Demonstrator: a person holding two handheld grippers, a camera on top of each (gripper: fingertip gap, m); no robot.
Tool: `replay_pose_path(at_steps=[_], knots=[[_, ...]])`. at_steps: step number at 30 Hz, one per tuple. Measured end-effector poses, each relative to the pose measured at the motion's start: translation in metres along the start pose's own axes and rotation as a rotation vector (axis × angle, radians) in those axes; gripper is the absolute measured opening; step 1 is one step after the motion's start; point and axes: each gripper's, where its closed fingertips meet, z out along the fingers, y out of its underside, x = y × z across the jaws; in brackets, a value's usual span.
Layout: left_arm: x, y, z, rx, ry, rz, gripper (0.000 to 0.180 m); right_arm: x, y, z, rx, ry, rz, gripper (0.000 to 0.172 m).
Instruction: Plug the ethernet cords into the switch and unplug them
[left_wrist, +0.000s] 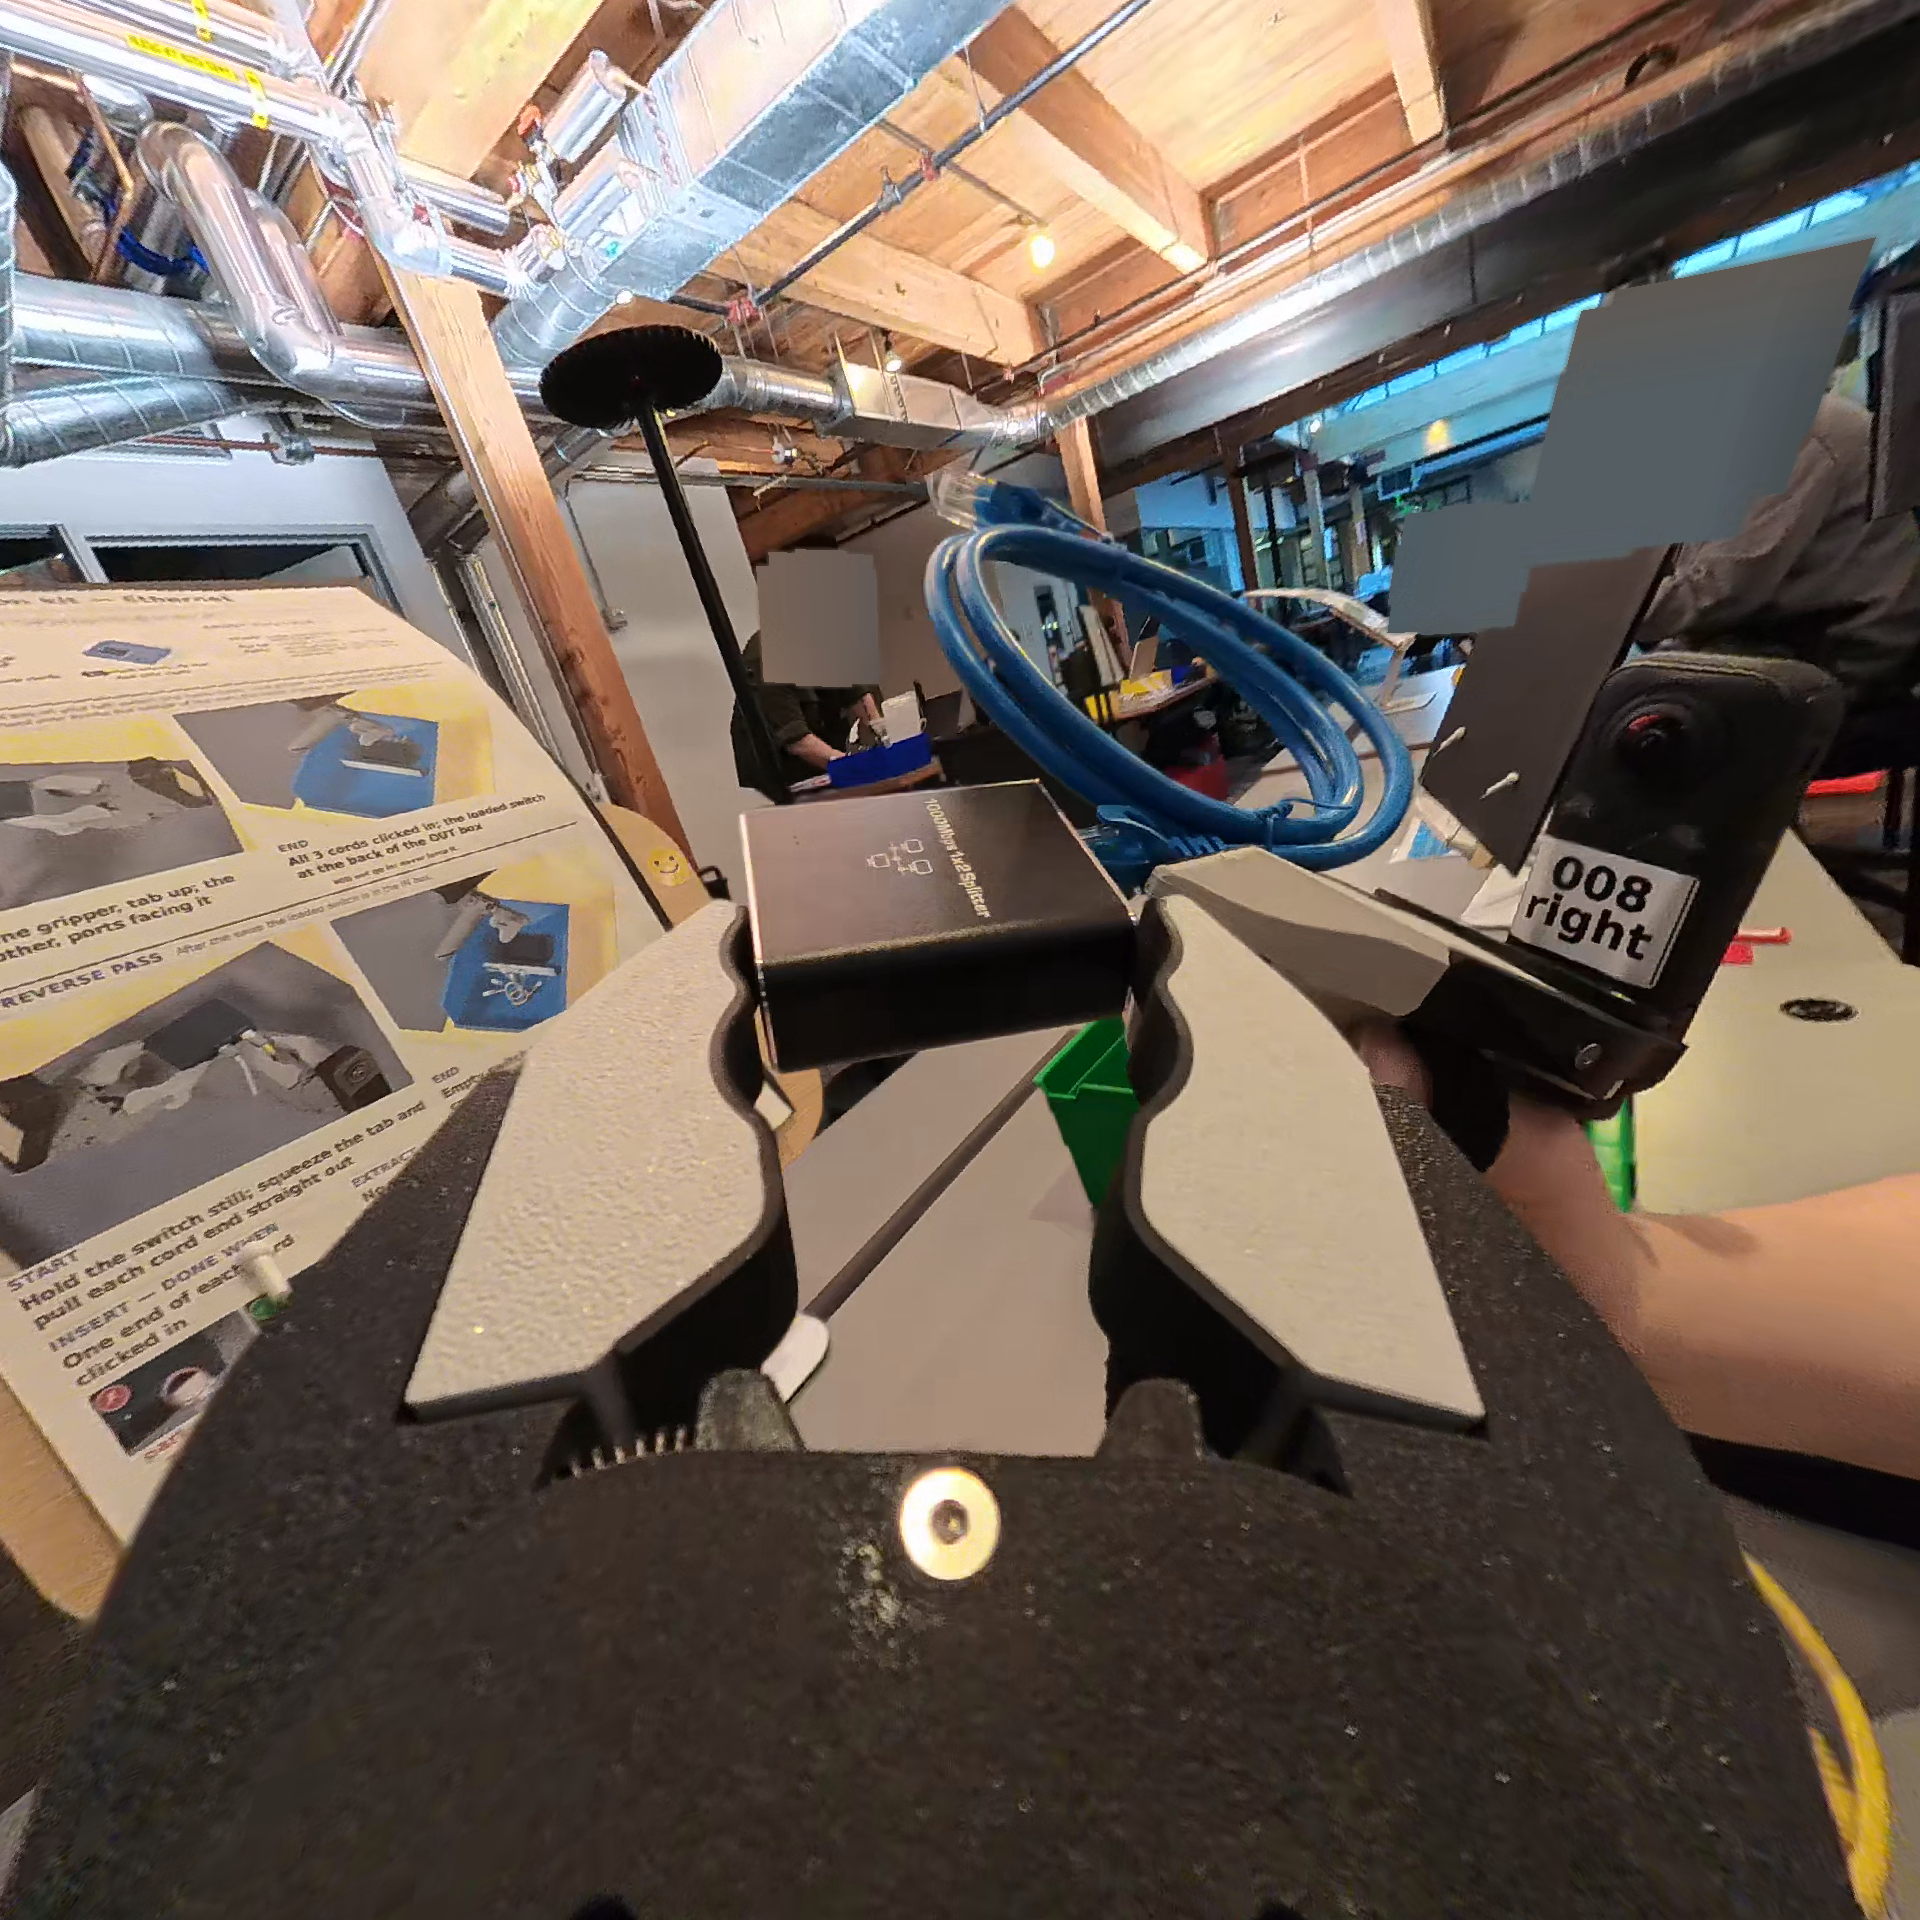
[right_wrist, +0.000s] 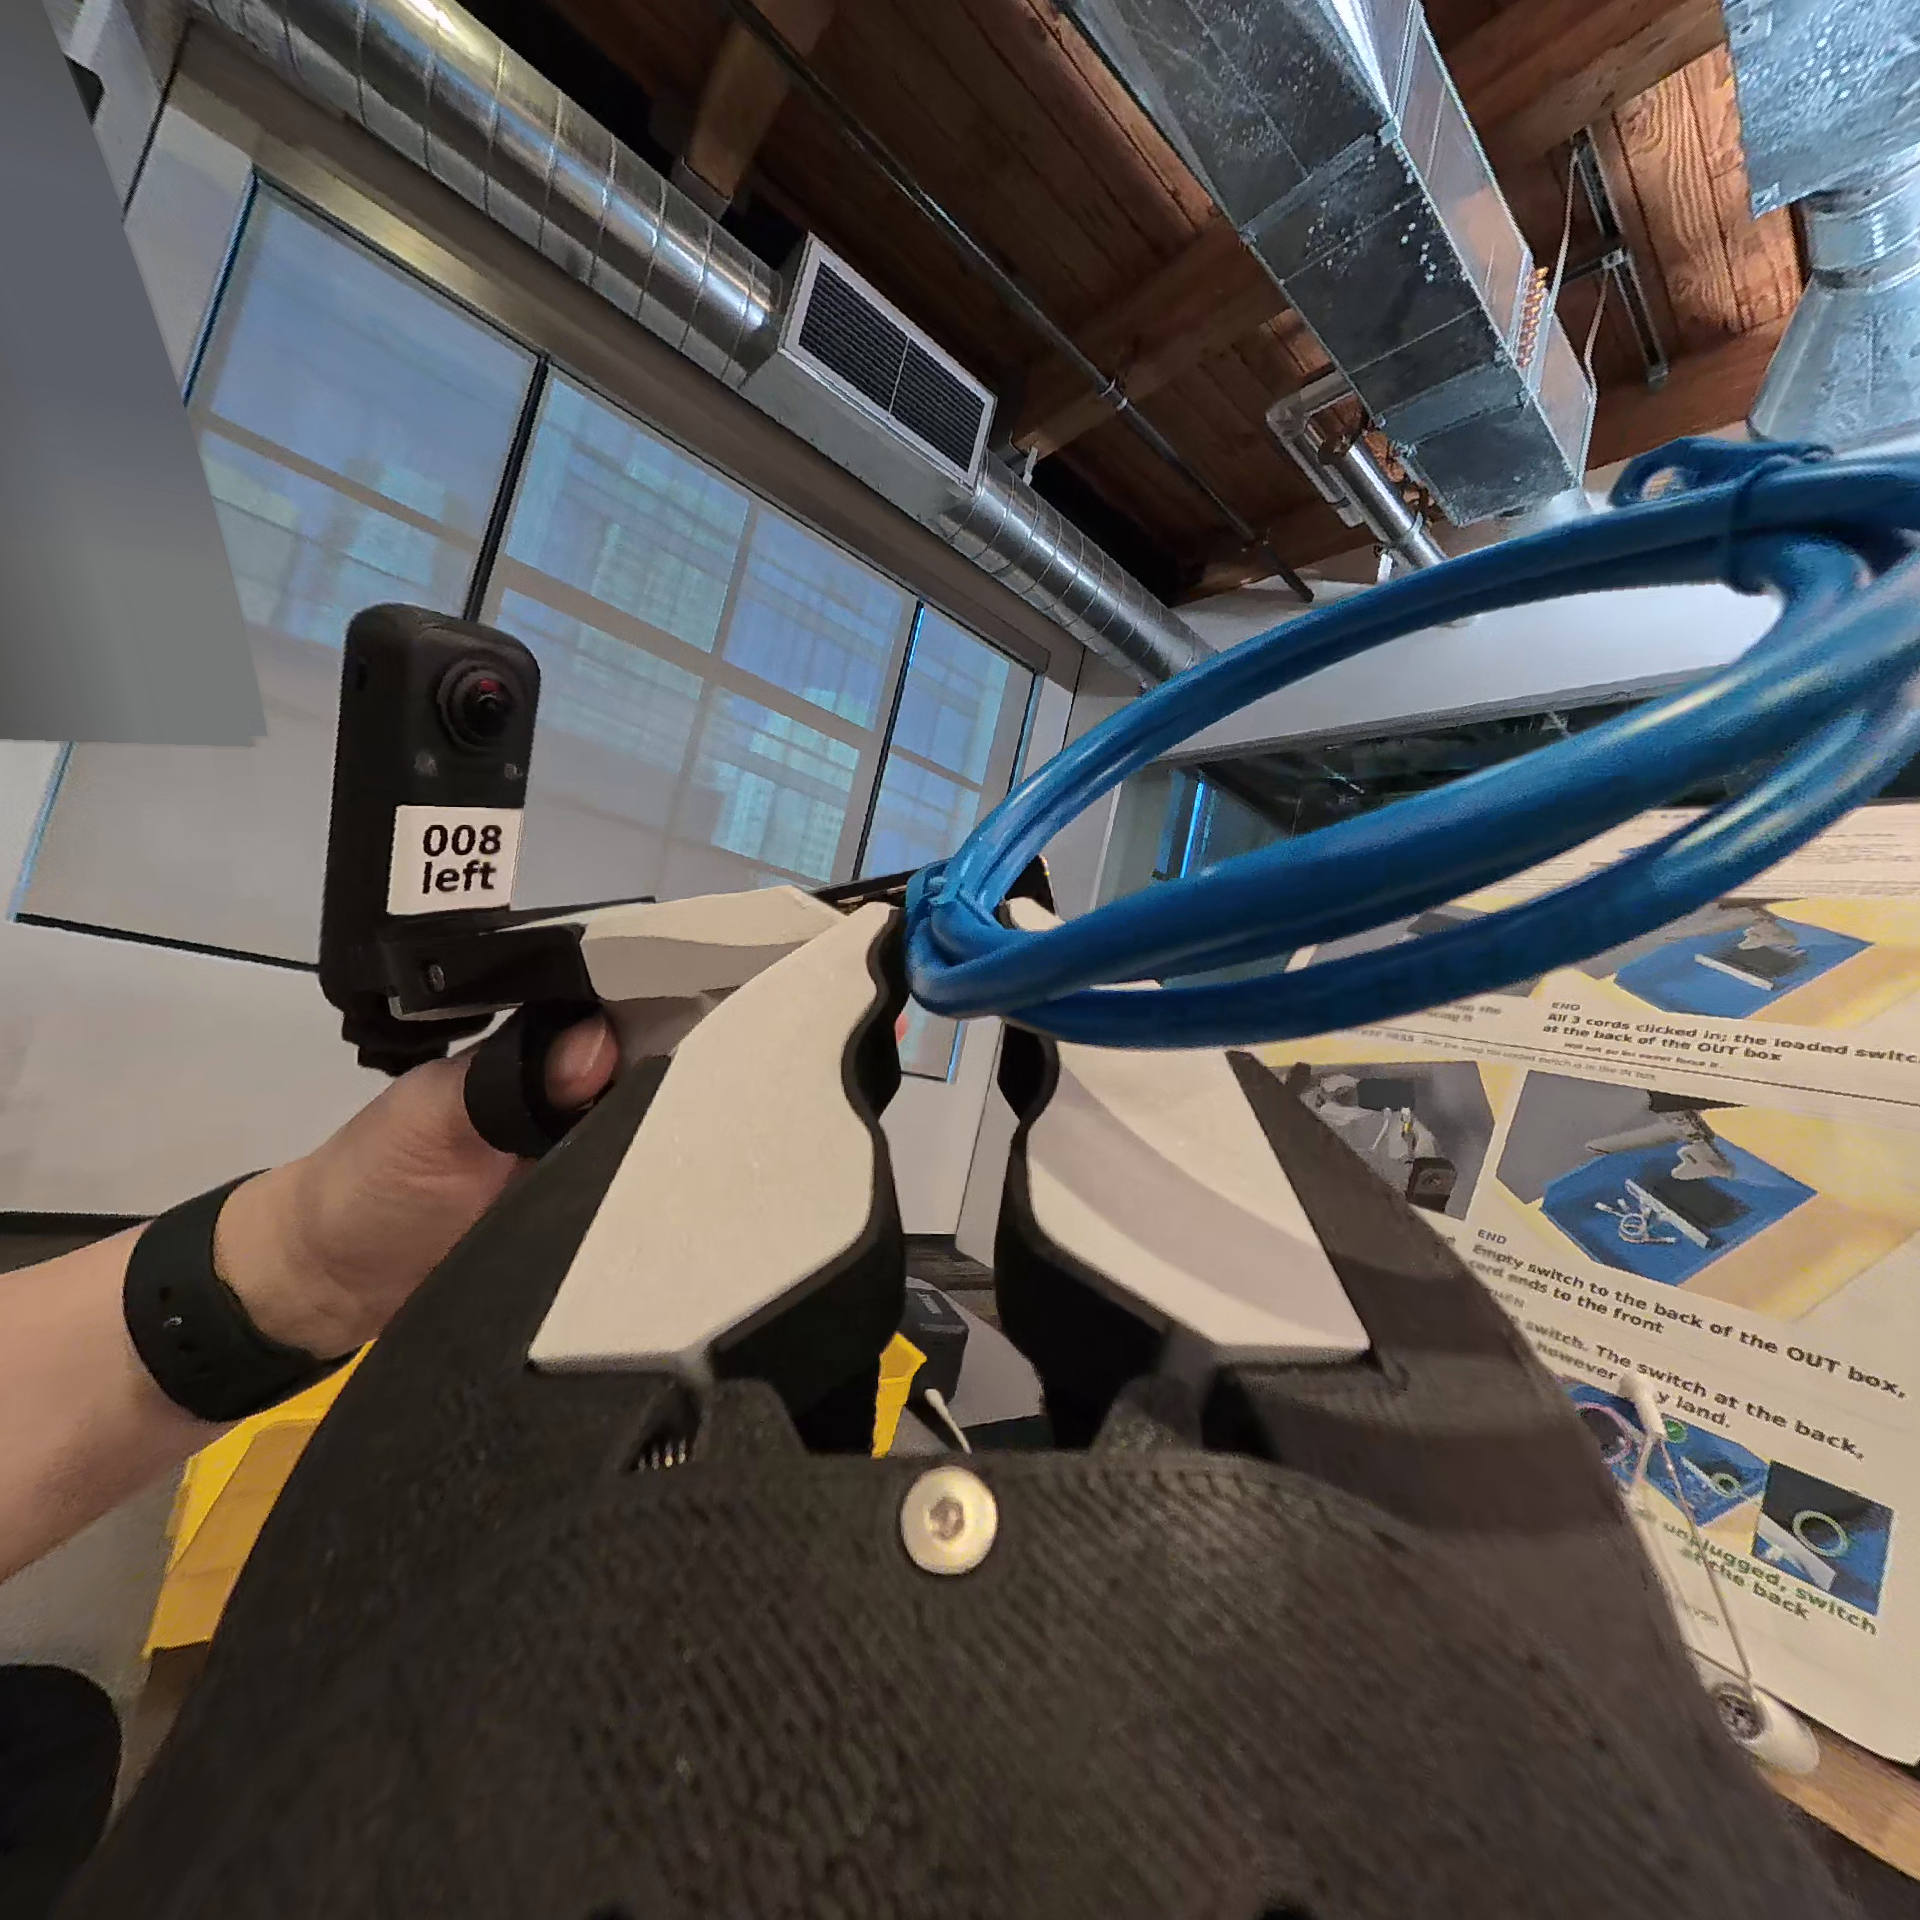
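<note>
- Left gripper (left_wrist: 940, 961): clamped on the black switch (left_wrist: 914, 904), one pad pressed to each side wall; box held level in the air, printed top face up.
- Switch's far side: blue plug boot (left_wrist: 1127, 847) at its right rear corner, apparently seated in a port; the port itself hidden.
- Right gripper (right_wrist: 951, 971): closed on the bundled part of the blue ethernet cord (right_wrist: 1299, 831), fingertips (right_wrist: 831, 997) pinching the tied strands just behind the plug end.
- In the left wrist view, right gripper (left_wrist: 1153, 894) coming in from the right, its tip just beside the switch's rear right corner.
- Cord coil standing up and away from the grippers in a loose loop; free clear plug (left_wrist: 961, 488) at the loop's top, in the air.
- Left gripper also visible in the right wrist view, to the left, in a hand (right_wrist: 416, 1143) with a black wrist band.
- Printed instruction board (left_wrist: 239, 935) propped upright, left of the switch.
- Green bin (left_wrist: 1091, 1091) below the jaws on the grey table (left_wrist: 935, 1299).
- Yellow bin (right_wrist: 260, 1475) low in the right wrist view.
- Overhead: wooden beams, silver ducting (left_wrist: 260, 343).
- Person seated at a far desk, head masked.
</note>
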Motion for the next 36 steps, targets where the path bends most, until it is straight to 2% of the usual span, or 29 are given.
replay_pose_path(at_steps=[16, 31, 36], knots=[[-0.005, 0.014, -0.004, -0.086, -0.016, 0.047, 0.069, 0.000, 0.014, 0.002, -0.055, -0.032, 0.036, 0.016], [-0.003, 0.014, -0.001, -0.089, -0.013, 0.015, 0.069, 0.001, 0.012, 0.002, -0.060, -0.043, 0.033, 0.016], [-0.008, 0.020, 0.000, -0.141, -0.035, 0.006, 0.069, 0.006, 0.020, 0.003, -0.078, -0.044, 0.093, 0.016]])
